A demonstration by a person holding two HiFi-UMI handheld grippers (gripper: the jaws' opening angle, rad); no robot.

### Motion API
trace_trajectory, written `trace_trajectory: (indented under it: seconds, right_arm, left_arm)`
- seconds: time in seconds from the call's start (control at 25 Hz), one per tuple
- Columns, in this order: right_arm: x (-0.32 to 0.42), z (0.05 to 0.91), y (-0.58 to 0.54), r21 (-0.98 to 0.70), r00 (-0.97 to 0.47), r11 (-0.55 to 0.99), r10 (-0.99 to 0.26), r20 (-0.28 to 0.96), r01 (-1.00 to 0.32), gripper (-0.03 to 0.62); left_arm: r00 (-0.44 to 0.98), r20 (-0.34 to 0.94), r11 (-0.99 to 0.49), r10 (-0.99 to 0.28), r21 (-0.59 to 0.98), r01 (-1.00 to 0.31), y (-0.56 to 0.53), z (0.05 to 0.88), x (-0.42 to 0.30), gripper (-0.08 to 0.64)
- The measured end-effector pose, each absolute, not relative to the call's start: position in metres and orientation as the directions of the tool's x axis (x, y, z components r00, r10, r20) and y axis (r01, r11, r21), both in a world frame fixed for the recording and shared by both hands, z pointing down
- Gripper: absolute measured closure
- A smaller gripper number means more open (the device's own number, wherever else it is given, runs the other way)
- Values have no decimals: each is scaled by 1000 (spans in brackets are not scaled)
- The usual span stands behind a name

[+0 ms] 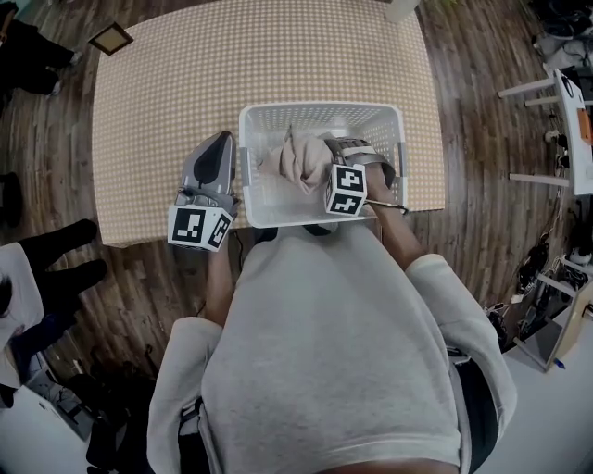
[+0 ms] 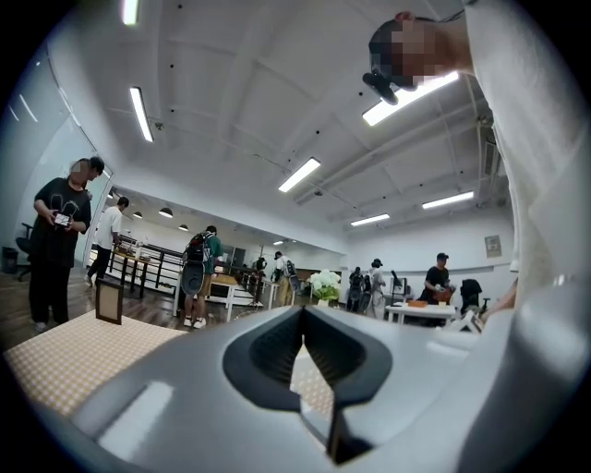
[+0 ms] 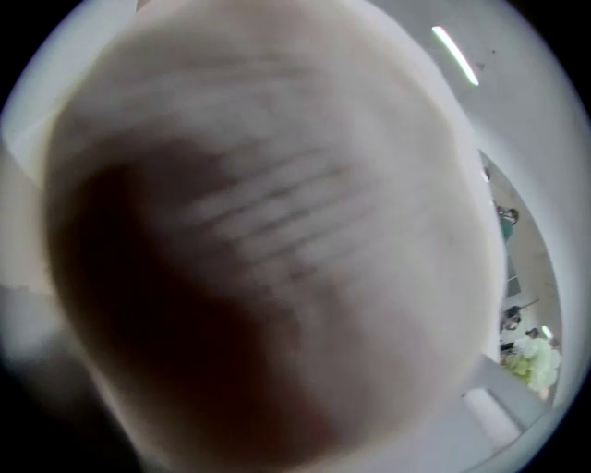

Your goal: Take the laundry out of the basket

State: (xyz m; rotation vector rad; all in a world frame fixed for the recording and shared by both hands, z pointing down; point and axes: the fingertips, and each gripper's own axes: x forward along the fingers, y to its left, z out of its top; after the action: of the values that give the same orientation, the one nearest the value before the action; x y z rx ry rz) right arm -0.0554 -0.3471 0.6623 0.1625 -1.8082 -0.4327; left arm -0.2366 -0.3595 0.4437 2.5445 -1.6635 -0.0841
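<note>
Table [image 1: 167, 111]: one, rectangular, standing on a wooden plank floor [image 1: 482, 167]. Top fully covered by a beige-and-white checked cloth [image 1: 306, 56], lying flat.

White perforated plastic laundry basket [image 1: 320, 108]: standing upright on the cloth at the near edge of the table, right of centre.

Small dark-framed panel [image 1: 110, 38]: well apart from the basket, beyond it and to its left, at the table's far left corner; standing upright.

White object [image 1: 400, 9]: beyond the basket, at the far right corner; cut off by the picture edge, not identifiable.
</note>
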Motion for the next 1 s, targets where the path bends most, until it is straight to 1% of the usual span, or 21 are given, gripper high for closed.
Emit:
trace_trajectory:
  seconds: [0.16, 0.28, 0.4, 0.52, 0.6, 0.68, 0.72, 0.76, 0.84, 0.88, 0.92, 0.96, 1.0]
  right_arm:
    - [-51, 586, -369, 583, -319, 809, -534, 783, 78, 364]
    - [-51, 537, -380, 689, -339, 721, -634, 695, 64, 364]
    - [-49, 511, -387, 742, -354, 669, -685, 637, 42, 364]
    - [-48, 502, -386, 756, -370, 654, -700, 611, 9, 364]
    - [-48, 497, -386, 740, -408, 668, -697, 589, -74, 362]
    - [-47, 488, -386, 666, -480, 707, -682, 552, -239, 362]
    - [-46, 482, -387, 599, -525, 726, -674, 520, -338, 362]
    - [-44, 473, -388, 505, -578, 744, -663, 476, -437, 364]
    - [-42, 453, -388, 227, -697, 776, -629, 344, -589, 364]
    - [-39, 442, -387, 70, -745, 781, -615, 260, -620, 362]
    - [-36, 432, -386, -65, -775, 779, -606, 177, -624, 364]
    - [-32, 424, -385, -158, -790, 774, -604, 107, -613, 364]
    - [-28, 417, -384, -205, -794, 771, -605, 58, -603, 364]
  left_arm:
    - [427, -12, -426, -904, 96, -900, -360, 431, -225, 554]
    - [451, -34, -452, -892, 79, -889, -360, 421, -215, 554]
    - [470, -56, -473, -881, 60, -879, -359, 411, -203, 554]
    - [481, -70, -484, -874, 46, -874, -356, 402, -196, 554]
    - [483, -77, -486, -872, 37, -873, -354, 397, -193, 554]
    - [484, -81, -487, -871, 28, -873, -351, 393, -189, 554]
    - [484, -82, -487, -871, 24, -873, -350, 391, -187, 554]
    - [484, -83, -487, -871, 20, -873, -349, 390, -184, 554]
    - [481, -85, -484, -873, 12, -875, -347, 387, -180, 554]
    - [480, -86, -482, -873, 8, -876, -346, 386, -177, 554]
    - [479, -86, -481, -874, 4, -877, -344, 385, -175, 554]
    - [478, -85, -480, -874, 1, -878, -342, 384, -171, 554]
    - [477, -84, -478, -875, -2, -878, -341, 383, -168, 554]
